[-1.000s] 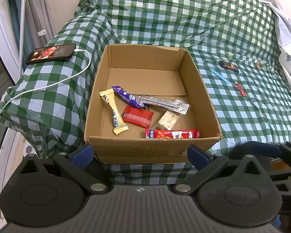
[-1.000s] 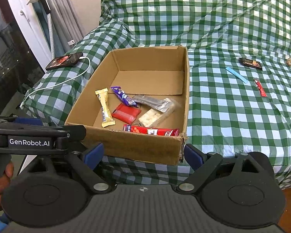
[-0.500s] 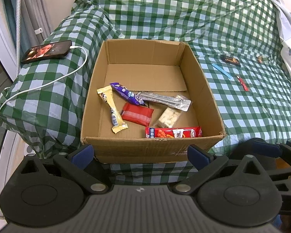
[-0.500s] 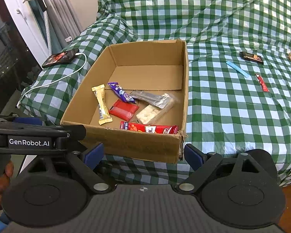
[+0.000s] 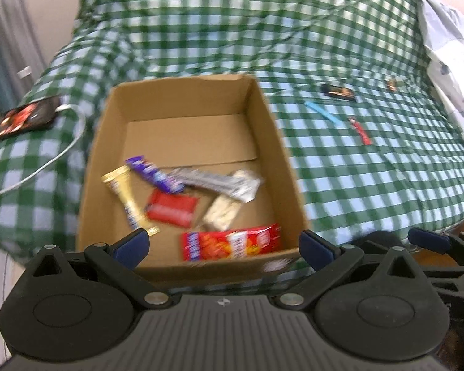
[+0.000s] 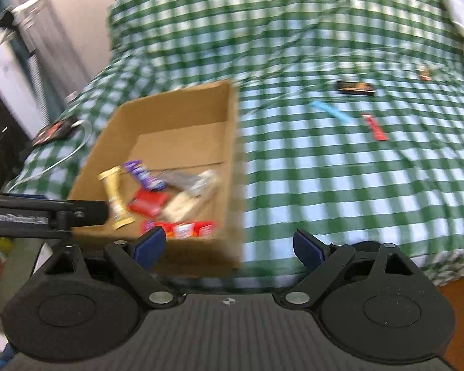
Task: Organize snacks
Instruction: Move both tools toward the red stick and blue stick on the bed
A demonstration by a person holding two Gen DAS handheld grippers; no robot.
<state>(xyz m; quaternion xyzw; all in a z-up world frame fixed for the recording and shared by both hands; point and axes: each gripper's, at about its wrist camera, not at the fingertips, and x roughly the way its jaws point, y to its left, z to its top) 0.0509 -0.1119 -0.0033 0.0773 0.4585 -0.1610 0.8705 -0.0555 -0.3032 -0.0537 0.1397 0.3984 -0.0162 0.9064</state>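
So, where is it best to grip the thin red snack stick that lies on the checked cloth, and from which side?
Grip the thin red snack stick at its middle, coming from above with the jaws across its narrow width. It lies flat and alone on the green checked cloth, apart from the light blue stick, so the fingers should have room on both long sides.

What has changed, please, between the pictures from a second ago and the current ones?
Both views have closed in on the cardboard box, and now they blur. The left gripper and right gripper are open as before, holding nothing. The snacks in the box and the blue stick on the checked cover lie unchanged.
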